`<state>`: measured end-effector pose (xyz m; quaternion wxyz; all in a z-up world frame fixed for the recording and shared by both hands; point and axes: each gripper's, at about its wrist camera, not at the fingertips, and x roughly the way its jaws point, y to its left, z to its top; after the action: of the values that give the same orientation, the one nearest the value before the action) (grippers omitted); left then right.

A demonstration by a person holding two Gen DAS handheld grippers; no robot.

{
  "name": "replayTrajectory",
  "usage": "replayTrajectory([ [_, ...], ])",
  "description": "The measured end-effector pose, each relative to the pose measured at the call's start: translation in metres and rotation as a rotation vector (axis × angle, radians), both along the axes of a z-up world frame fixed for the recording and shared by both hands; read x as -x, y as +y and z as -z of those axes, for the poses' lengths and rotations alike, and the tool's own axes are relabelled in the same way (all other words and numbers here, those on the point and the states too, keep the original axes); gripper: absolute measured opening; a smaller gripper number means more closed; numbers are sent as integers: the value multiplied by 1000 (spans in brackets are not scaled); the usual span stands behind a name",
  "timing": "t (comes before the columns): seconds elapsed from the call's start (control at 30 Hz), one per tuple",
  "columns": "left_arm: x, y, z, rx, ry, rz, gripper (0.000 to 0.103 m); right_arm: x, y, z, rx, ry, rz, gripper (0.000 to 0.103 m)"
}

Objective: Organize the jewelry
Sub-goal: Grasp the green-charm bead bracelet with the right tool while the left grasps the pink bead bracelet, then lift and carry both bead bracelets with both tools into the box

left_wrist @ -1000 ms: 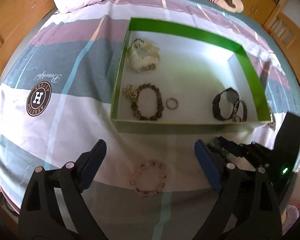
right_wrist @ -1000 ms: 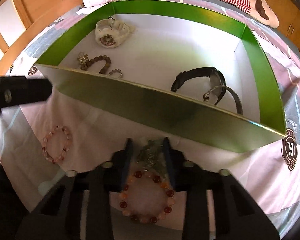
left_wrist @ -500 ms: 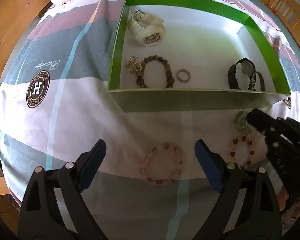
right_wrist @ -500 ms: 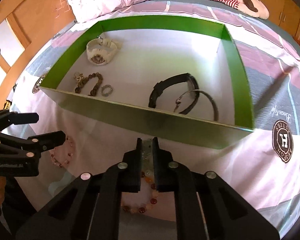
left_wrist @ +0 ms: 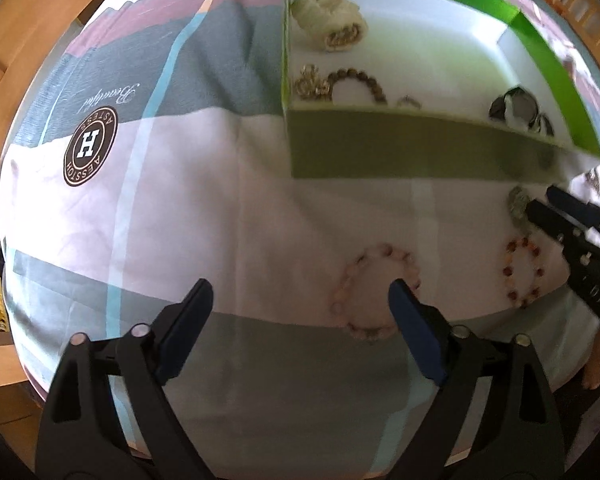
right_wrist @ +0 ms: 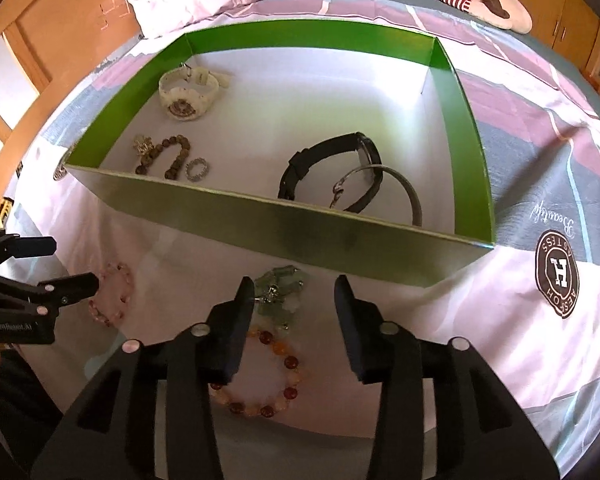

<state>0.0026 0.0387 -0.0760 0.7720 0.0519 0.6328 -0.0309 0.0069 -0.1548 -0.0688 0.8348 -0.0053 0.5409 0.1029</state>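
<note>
Jewelry lies partly sorted: inside the green box [right_wrist: 469, 132] sit a white watch [right_wrist: 188, 94], a dark bead bracelet [right_wrist: 172, 156], a small ring [right_wrist: 198, 169], a black watch [right_wrist: 331, 164] and a grey bangle [right_wrist: 403, 190]. Three pieces remain on the bedsheet [left_wrist: 180, 200] just outside the box's near wall: a pale green tangle [right_wrist: 282, 292], an amber bead bracelet [right_wrist: 266, 372] nearer the camera than it, and a pink bead bracelet [left_wrist: 373, 292] off to the box's left end.

The right gripper [right_wrist: 296, 312] is spread wide and holds nothing; its left finger touches or nearly touches the green tangle. The left gripper [left_wrist: 300, 312] is also wide open and empty, with the pink bracelet beside its right finger.

Bead bracelets like these are probably light and limp, strung on elastic, with smooth round beads that could roll out of a pinch. Best taken across one side of the loop, pinching the strand between two beads, so the rest hangs free. The green tangle looks loose and irregular, so a grip on its thickest part seems safest.
</note>
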Motion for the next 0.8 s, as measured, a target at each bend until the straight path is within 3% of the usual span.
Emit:
replayTrajectory([
  [0.03,1,-1,4,-10,5,7,67,0,2,3,6,6,-2,42],
  [0.1,2,-5,12,-20,20,20,54,-1,5,7,16,14,-7,42],
  [0.3,7,-25,12,-108,-53,95,51,-2,15,17,55,15,-18,42],
  [0.4,8,-29,10,-61,-58,113,23,-1,17,17,65,8,-19,42],
  [0.43,9,-30,10,-56,-62,117,13,0,18,17,63,3,-21,35],
  [0.47,9,-31,9,-55,-67,121,10,0,18,16,64,1,-23,32],
  [0.73,5,-33,-17,9,-133,100,8,0,13,9,37,-22,-19,31],
  [0.8,6,-32,-27,30,-157,102,8,1,10,5,26,-27,-15,23],
])
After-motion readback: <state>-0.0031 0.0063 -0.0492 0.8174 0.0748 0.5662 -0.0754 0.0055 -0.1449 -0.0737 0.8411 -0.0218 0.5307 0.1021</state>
